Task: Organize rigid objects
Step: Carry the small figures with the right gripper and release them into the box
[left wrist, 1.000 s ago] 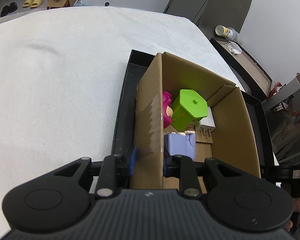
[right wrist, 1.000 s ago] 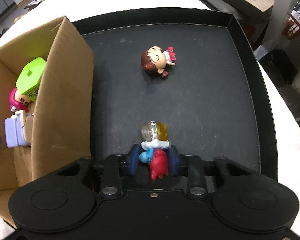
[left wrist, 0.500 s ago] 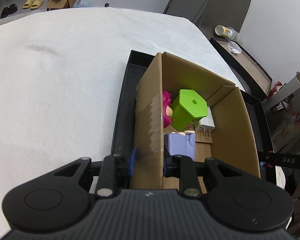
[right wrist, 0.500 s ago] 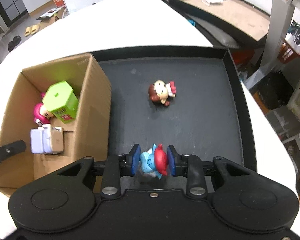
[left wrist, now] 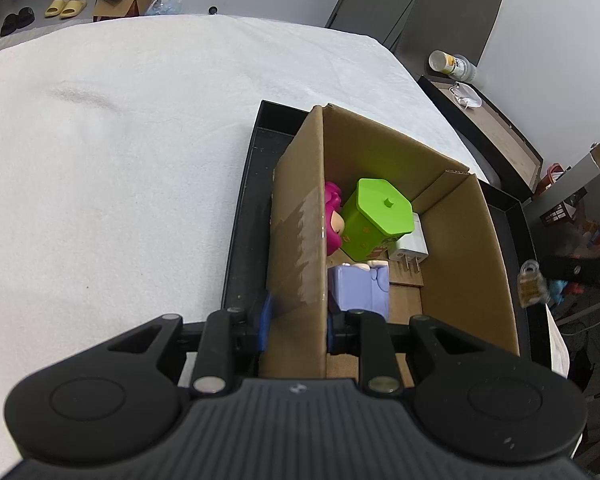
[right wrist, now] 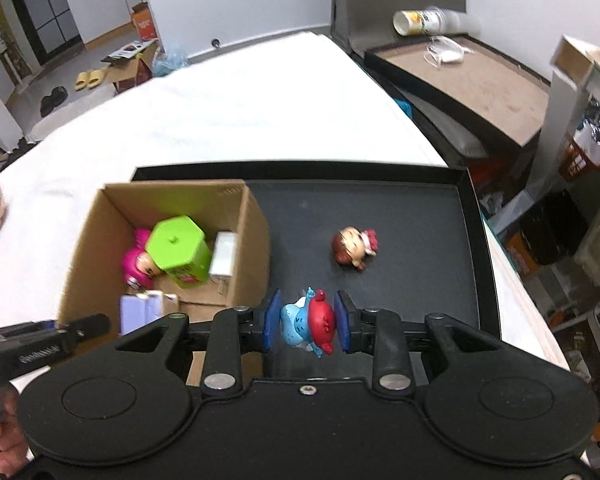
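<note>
A white cloth covers the tabletop [right wrist: 240,104], which stands in a room with grey cabinets, a dark side desk holding a fallen paper cup, and slippers on the floor beyond. On the cloth lies a shallow black tray [right wrist: 420,216]; its left part carries an open cardboard box [left wrist: 464,264] holding a green hexagonal container [left wrist: 376,216], a pink-haired figurine [left wrist: 334,220], a white plug adapter [left wrist: 414,242] and a lilac block [left wrist: 358,288]. A brown-haired doll [right wrist: 352,248] lies on its side on the bare tray floor, head pointing left. The left gripper [left wrist: 296,316] has its jaws nipped narrowly on the box's near wall. The right gripper [right wrist: 308,320], raised above the tray, clamps a small blue-and-red figurine [right wrist: 310,322] between its jaws, its long axis seemingly running toward the camera; a small padlock-like charm [left wrist: 532,284] hangs from it, blurred.
</note>
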### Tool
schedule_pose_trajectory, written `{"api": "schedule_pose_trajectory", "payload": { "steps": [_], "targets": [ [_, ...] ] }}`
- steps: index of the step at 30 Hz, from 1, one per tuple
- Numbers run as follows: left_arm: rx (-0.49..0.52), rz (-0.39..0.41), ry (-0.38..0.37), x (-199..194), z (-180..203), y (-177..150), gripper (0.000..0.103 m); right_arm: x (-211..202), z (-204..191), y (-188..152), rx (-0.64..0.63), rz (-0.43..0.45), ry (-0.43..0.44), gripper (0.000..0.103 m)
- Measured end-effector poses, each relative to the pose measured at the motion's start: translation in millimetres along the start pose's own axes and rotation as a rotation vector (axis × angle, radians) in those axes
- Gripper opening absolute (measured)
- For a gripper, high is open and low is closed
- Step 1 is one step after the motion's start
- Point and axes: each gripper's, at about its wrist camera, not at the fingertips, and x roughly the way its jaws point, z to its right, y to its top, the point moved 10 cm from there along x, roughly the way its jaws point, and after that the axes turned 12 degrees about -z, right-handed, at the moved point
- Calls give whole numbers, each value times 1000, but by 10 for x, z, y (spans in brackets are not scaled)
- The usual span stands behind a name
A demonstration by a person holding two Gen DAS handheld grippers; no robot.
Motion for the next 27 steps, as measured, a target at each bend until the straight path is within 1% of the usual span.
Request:
{"api": "schedule_pose_trajectory", "payload": {
  "steps": [6, 13, 20, 27],
  "targets": [
    [-1, -1, -2, -4, 1, 3, 24, -150, -200, 97, -33, 29, 21, 29],
    [-9, -4, -12, -7, -18, 8, 24, -175, -451, 168, -72, 37, 45, 29],
    [-6, -3, -13, -10, -15, 13, 24, -76, -672, 184, -101, 23, 56, 29],
    [-11, -5, -22, -5, -32, 14, 24, 137, -869, 139, -140, -11, 33, 29]
  ]
}}
